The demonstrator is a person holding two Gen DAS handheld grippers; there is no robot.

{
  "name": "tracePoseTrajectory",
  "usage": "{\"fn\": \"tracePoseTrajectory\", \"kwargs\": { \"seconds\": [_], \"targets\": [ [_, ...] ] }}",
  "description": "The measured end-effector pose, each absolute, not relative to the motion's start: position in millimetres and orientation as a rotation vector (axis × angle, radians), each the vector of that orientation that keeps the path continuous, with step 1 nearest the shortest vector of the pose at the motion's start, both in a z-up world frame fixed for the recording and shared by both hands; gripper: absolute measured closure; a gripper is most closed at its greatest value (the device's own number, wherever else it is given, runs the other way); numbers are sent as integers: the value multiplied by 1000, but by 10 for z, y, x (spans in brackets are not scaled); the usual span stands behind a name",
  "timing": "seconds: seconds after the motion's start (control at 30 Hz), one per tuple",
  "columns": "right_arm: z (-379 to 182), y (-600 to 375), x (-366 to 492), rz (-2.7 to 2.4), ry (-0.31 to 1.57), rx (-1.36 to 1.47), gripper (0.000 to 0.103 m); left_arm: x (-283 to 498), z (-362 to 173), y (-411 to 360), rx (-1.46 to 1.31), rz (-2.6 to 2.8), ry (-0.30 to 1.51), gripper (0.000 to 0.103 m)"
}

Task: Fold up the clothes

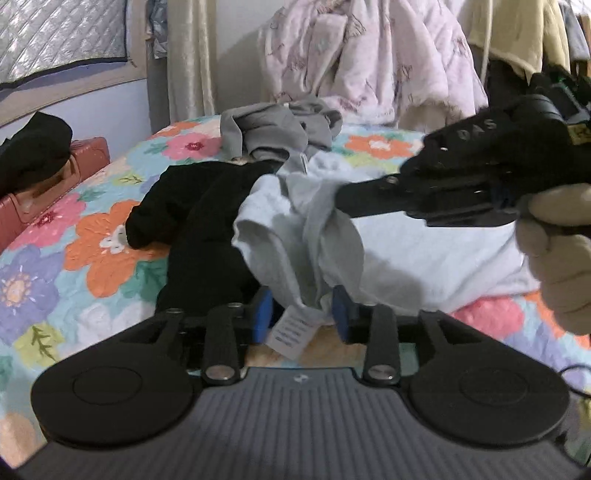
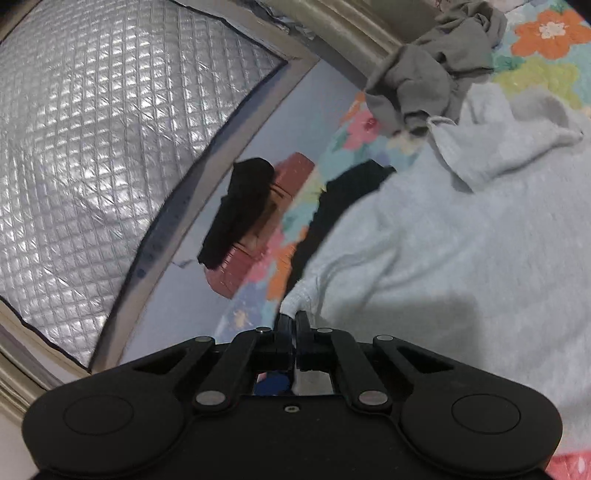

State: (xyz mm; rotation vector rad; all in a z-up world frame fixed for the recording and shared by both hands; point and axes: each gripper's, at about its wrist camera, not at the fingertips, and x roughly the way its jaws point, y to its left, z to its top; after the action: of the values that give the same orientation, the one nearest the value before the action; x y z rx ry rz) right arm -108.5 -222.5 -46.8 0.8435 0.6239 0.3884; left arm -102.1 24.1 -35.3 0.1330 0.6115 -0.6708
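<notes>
Right wrist view: my right gripper (image 2: 291, 317) is pinched shut on a hem of the light blue sweater (image 2: 461, 236), which spreads toward 1 o'clock over the floral bed (image 2: 546, 33). Left gripper (image 1: 303, 310) stands half-wide, sweater fabric bunched between its jaws with the tag; grip uncertain. Both ends held near; spread apart next.

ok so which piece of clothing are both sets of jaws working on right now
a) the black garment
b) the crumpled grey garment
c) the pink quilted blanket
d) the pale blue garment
d: the right gripper is shut on an edge of the pale blue garment, and a bunch of that same cloth with its white care label hangs between the blue pads of the left gripper.
</notes>
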Motion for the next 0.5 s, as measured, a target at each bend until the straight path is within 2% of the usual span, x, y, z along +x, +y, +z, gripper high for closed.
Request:
{"fn": "tracePoseTrajectory", "kwargs": {
  "seconds": [0.1,0.2,0.3,0.47,0.5],
  "targets": [
    [-423,-2210,-1002,388,624,876,99,-1056,-323,233,106,-656,612,60],
    [-351,-2202,-949,392,616,891,99,-1085,-290,230,108,-663,612,48],
    [-268,-2173,-910,406,611,899,99,-1119,-282,214,87,-649,591,45],
    [-247,-2087,-894,435,634,926,99,-1046,-439,109,66,-545,540,48],
    [-255,-2072,-899,438,639,929,99,-1009,-473,123,27,-538,551,61]
  ]
}}
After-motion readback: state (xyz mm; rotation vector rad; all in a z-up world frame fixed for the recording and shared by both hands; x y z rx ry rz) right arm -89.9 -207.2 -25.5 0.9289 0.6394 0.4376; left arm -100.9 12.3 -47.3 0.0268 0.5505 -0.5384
